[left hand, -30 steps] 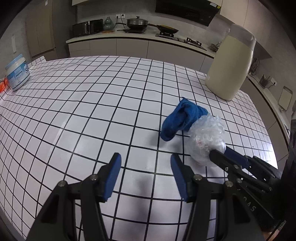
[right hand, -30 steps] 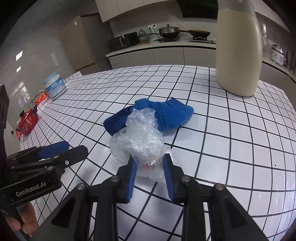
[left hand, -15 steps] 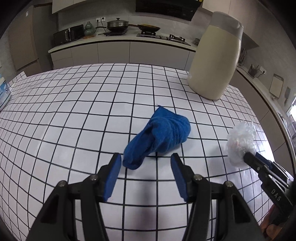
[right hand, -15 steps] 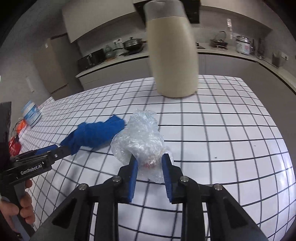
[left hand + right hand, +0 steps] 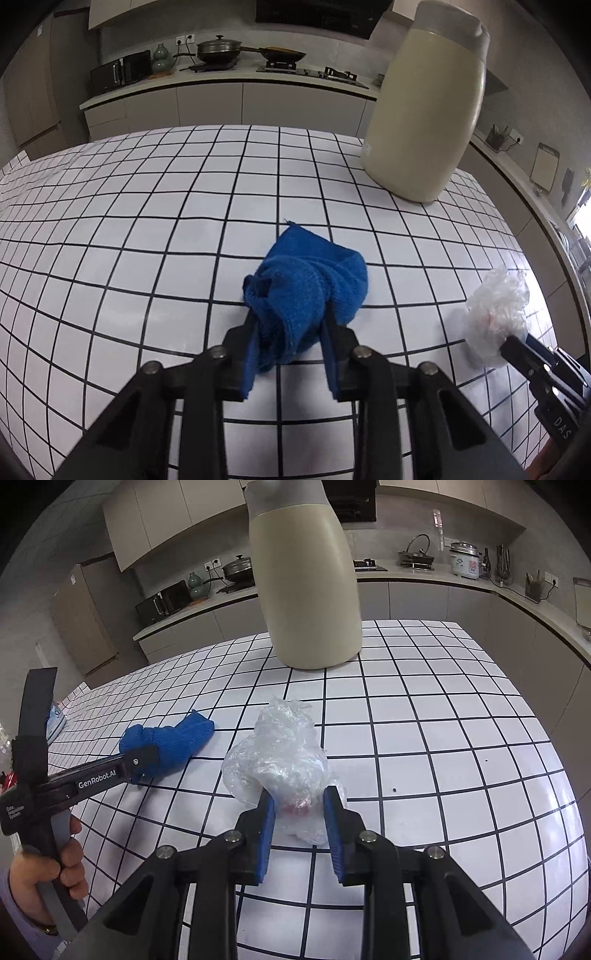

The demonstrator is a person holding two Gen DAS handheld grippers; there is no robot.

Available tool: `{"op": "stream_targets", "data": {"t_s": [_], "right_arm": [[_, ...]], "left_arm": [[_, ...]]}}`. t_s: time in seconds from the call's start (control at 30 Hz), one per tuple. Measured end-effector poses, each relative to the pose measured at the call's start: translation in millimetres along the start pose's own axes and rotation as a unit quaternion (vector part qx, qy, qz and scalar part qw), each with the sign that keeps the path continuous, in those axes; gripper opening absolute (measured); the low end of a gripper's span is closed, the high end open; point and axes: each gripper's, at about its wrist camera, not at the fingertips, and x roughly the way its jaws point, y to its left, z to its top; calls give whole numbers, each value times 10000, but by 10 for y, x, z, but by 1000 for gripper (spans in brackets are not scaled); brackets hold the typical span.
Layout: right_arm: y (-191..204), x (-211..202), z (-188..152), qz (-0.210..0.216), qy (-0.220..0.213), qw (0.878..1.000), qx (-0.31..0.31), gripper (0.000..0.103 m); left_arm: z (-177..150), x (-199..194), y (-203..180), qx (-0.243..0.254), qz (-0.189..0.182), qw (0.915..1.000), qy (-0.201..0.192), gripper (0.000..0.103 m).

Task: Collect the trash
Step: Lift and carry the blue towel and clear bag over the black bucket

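Observation:
A crumpled blue cloth point(image 5: 306, 291) lies on the white tiled table point(image 5: 147, 229). My left gripper point(image 5: 290, 325) has its jaws closed around the cloth's near end. The cloth also shows in the right wrist view point(image 5: 173, 742), with the left gripper point(image 5: 142, 758) on it. My right gripper point(image 5: 299, 806) is shut on a crumpled clear plastic wrap point(image 5: 280, 760) and holds it just above the table. The wrap point(image 5: 495, 314) and the right gripper point(image 5: 517, 345) show at the right in the left wrist view.
A tall cream bin with a grey lid point(image 5: 428, 99) stands at the table's far right; it also shows in the right wrist view point(image 5: 306, 579). A white tub with a blue label point(image 5: 55, 716) stands at the far left edge. Kitchen counters run behind.
My left gripper moved forward and closed on the blue cloth. My right gripper carried the plastic wrap away from the cloth to the right.

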Motion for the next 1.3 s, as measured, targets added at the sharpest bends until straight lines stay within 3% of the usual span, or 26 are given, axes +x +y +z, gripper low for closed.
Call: {"op": "stream_targets", "data": {"t_s": [0.1, 0.43, 0.77, 1.3], "right_arm": [[-13, 15, -9, 27, 36, 10000, 36, 28], [-36, -91, -28, 142, 33, 9999, 17, 28], [-151, -381, -152, 242, -57, 9997, -56, 28], [-1088, -1241, -529, 254, -267, 9992, 136, 28]], "left_arm": [[-71, -49, -7, -84, -149, 9998, 33, 19], [-378, -415, -182, -224, -706, 9970, 211, 18], [-579, -721, -571, -143, -807, 9966, 92, 18], [-898, -1039, -1728, 151, -931, 9955, 32, 18]]}}
